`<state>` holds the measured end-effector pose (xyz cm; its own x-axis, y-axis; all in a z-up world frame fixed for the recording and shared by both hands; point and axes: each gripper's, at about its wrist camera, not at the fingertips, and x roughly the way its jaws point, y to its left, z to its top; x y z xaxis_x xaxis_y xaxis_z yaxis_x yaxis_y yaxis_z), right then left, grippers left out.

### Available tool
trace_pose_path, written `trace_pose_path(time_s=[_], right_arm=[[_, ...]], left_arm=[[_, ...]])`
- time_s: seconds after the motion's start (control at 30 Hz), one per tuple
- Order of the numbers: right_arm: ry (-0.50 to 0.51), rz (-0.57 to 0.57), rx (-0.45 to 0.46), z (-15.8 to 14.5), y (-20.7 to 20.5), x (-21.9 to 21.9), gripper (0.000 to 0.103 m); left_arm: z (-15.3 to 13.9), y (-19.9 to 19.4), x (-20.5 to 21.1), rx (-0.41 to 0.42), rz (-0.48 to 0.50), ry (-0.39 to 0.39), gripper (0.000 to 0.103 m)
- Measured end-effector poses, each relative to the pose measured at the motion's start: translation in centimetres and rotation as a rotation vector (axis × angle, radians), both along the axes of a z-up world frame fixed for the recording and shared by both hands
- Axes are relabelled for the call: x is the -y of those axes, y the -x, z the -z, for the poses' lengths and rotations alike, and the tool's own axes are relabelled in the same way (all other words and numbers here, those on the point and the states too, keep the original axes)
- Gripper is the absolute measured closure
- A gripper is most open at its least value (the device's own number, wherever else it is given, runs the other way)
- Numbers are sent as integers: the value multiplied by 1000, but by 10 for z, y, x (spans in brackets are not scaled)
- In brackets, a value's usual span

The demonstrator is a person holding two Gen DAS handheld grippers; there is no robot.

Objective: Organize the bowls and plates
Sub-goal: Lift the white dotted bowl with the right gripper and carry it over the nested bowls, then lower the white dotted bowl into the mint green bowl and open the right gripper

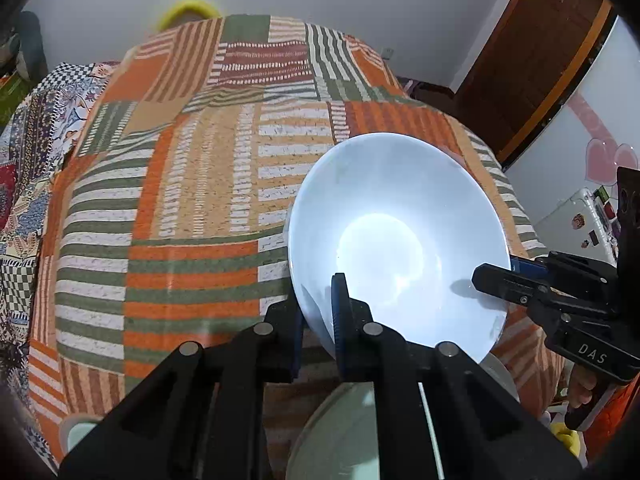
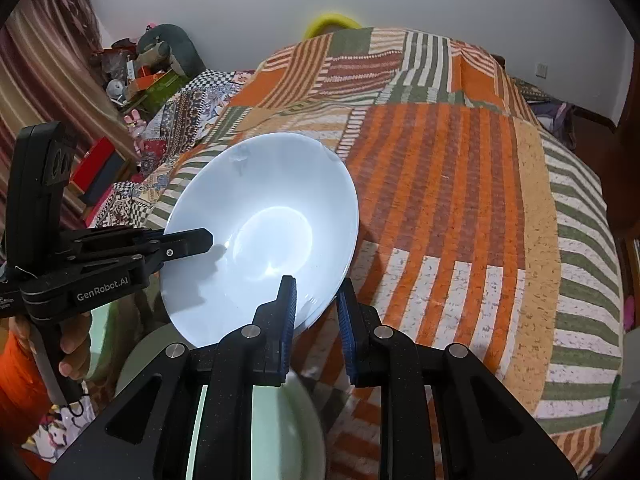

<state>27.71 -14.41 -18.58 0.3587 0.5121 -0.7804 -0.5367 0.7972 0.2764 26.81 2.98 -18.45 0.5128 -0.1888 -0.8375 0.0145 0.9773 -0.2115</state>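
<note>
Both tongs are pinching the white bowl [image 1: 396, 240] by opposite rims: left tongs [image 1: 320, 320], right tongs [image 2: 316, 320], holding it tilted above the patchwork bed [image 1: 192, 184]. Glazed ceramic is looking stiff, slick and breakable, so rim grips are needing steady pressure

A bedroom in somebody's home.
A big bed [image 2: 460, 200] fills the room, under a patchwork blanket [image 1: 200, 184] of orange, green and white stripes. Toys and boxes [image 2: 136, 76] sit piled in one corner by a striped curtain [image 2: 52, 76], and a brown wooden door [image 1: 532, 52] stands nearby.
</note>
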Motion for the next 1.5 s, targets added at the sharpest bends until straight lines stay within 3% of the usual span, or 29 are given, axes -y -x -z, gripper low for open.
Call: trace_pose_path(time_s=[0.8,1.17,1.5], right_arm=[[-57,-73,116,-63,91,-48,84],[-66,-147,108,-60,127,-85,84],[-53,-191,62,-41,144,-113,84]], left_arm=[[-76,132,-54,145,-66,-24,91],[-75,188,-89,144,-127,-51,91],[-51,209,-117,103,-176,-38,91]])
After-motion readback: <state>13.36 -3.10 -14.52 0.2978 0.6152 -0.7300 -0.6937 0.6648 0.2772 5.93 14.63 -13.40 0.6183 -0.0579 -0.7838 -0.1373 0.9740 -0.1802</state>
